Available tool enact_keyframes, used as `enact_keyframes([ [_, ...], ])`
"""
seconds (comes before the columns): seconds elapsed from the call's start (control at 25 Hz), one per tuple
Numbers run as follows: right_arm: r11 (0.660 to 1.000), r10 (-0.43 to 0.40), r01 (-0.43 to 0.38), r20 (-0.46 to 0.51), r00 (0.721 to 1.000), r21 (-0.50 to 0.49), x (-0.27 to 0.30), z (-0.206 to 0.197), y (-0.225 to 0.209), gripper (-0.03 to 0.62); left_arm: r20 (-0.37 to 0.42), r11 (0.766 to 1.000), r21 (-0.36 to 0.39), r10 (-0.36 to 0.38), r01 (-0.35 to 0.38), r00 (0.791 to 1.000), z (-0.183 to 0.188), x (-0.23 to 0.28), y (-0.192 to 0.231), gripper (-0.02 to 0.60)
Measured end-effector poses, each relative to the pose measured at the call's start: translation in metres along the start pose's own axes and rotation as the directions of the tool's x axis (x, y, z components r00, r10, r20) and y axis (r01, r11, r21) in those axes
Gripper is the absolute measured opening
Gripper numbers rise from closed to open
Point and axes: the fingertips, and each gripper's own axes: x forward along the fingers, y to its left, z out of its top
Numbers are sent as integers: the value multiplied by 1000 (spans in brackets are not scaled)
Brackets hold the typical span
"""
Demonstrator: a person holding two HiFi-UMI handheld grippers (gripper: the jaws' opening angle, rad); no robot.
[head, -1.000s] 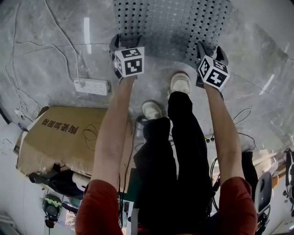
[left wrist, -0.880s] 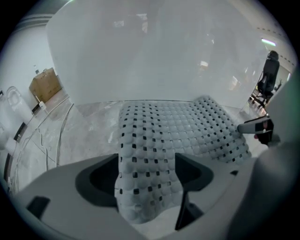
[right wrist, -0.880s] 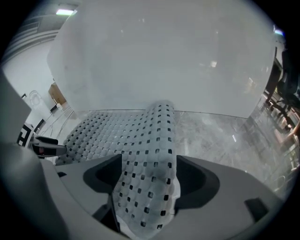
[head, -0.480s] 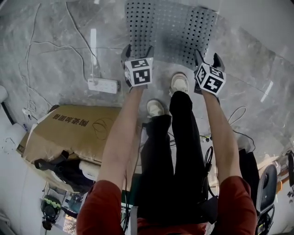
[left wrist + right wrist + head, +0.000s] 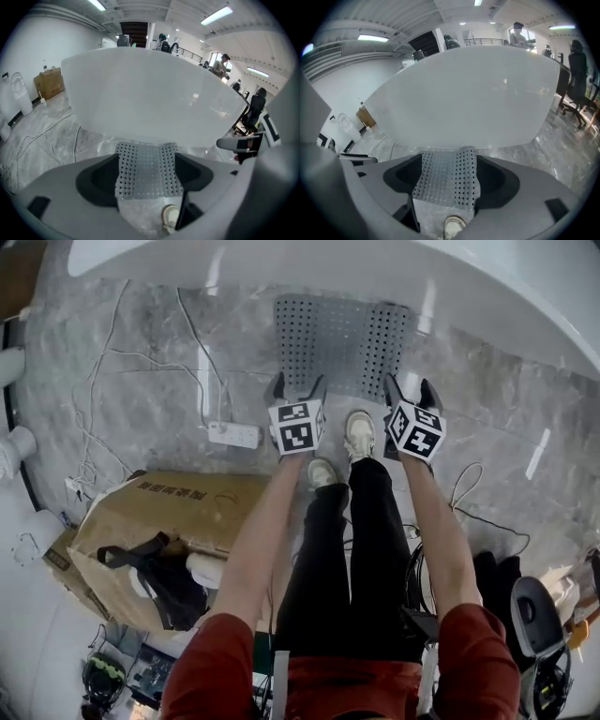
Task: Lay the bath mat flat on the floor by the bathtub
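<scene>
A cardboard box (image 5: 159, 517) is sitting on the floor (image 5: 122, 381) at the person's left. Its top is lying shut, so its contents are not showing. A black bag (image 5: 159, 570) is resting against its near corner. The tub (image 5: 328, 263) is showing only its white outer wall, and its inside is staying out of every view.

The head view's top edge is cutting off the tub. The person's arms and legs are covering much of the floor below the tools. Loose cables (image 5: 112, 362) are trailing across the marble to a power strip (image 5: 232, 434), and clutter at the bottom corners is proving too small to make out. Whether the tool tips are touching the mat's near edge is not showing clearly.

The left tool (image 5: 298, 390) is standing wide, nothing between its jaws, with only the mat and a shoe (image 5: 359, 432) showing through the gap. The right tool (image 5: 411, 395) is standing equally wide and is also gripping nothing. Both are hanging over the mat's near edge, one at each corner.

The mat (image 5: 342, 338) is lying spread on the floor just beside the tub, its far edge running along the tub's base. It is showing as a grey, perforated sheet, with dark holes down both sides and a paler ribbed band between.
</scene>
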Motion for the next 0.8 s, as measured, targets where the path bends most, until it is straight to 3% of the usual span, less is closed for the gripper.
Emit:
enact_keyframes([
  [0.16, 999, 27, -29, 46, 999, 28, -70, 49, 26, 354, 66, 1000, -12, -14, 15, 998, 40, -69, -18, 354],
  [0.32, 998, 50, -53, 122, 991, 21, -147, 103, 48, 354, 128, 995, -96, -27, 39, 991, 82, -141, -31, 354],
  [0.44, 997, 64, -71, 183, 981, 27, -203, 137, 62, 354, 197, 997, -48, -45, 56, 979, 119, -197, -45, 354],
  [0.68, 997, 77, -74, 321, 944, -21, -327, 192, 98, 353, 346, 997, 50, -65, 50, 936, 178, -315, -66, 354],
  [0.8, 996, 90, -71, 423, 902, -62, -376, 233, 114, 353, 448, 994, 98, -92, 53, 889, 222, -366, -77, 354],
])
